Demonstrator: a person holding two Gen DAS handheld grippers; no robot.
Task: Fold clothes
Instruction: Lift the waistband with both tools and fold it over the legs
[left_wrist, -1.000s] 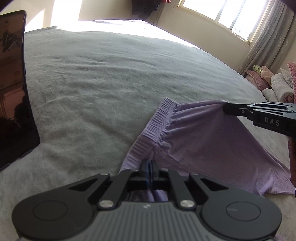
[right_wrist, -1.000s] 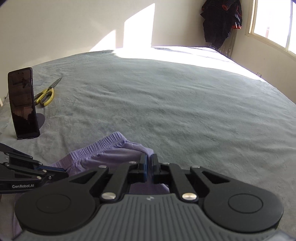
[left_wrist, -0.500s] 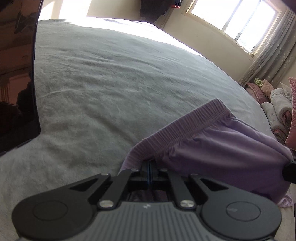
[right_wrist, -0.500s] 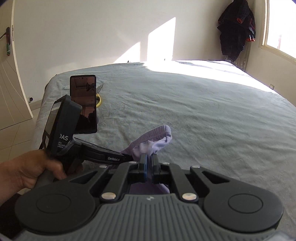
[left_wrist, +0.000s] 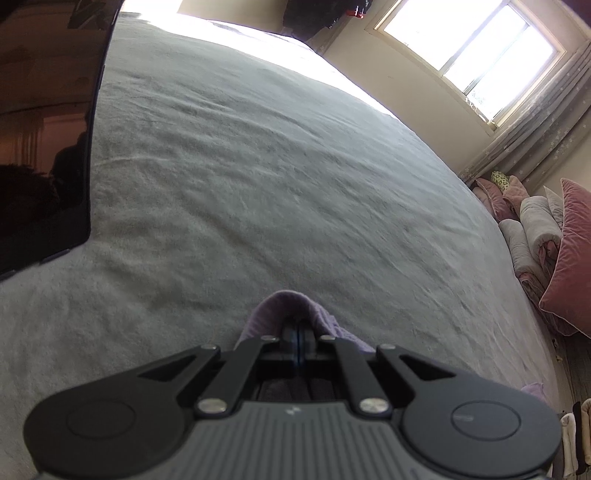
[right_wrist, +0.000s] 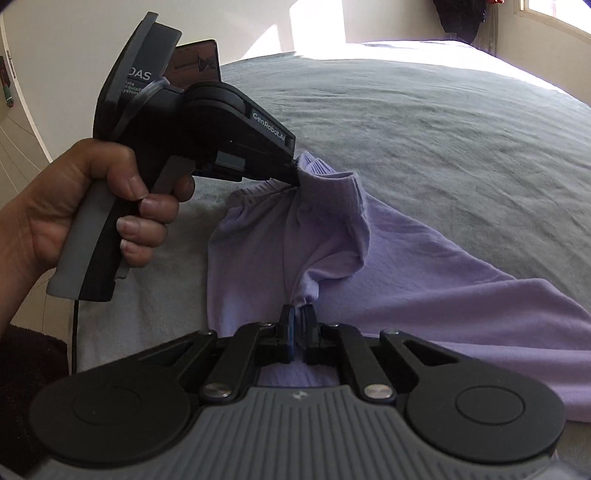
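A lilac garment (right_wrist: 424, 273) with a ribbed elastic waistband lies on the grey bedspread (right_wrist: 424, 122). In the right wrist view my right gripper (right_wrist: 300, 321) is shut on a bunched fold of the cloth near its front edge. My left gripper (right_wrist: 295, 175), held by a hand (right_wrist: 92, 199), is shut on the waistband just beyond. In the left wrist view only a hump of the lilac garment's waistband (left_wrist: 284, 306) shows, draped over my left gripper (left_wrist: 298, 328), which is shut on it.
A dark phone (left_wrist: 44, 122) stands upright on the bedspread (left_wrist: 295, 177) close at the left of the left gripper. Rolled blankets and pink cushions (left_wrist: 543, 236) are piled on the floor past the bed's right edge, under a window (left_wrist: 476, 55).
My right gripper swung around to the near side of the left one, bringing its part of the garment toward the waistband. In the left wrist view the spread cloth has shrunk to a small hump.
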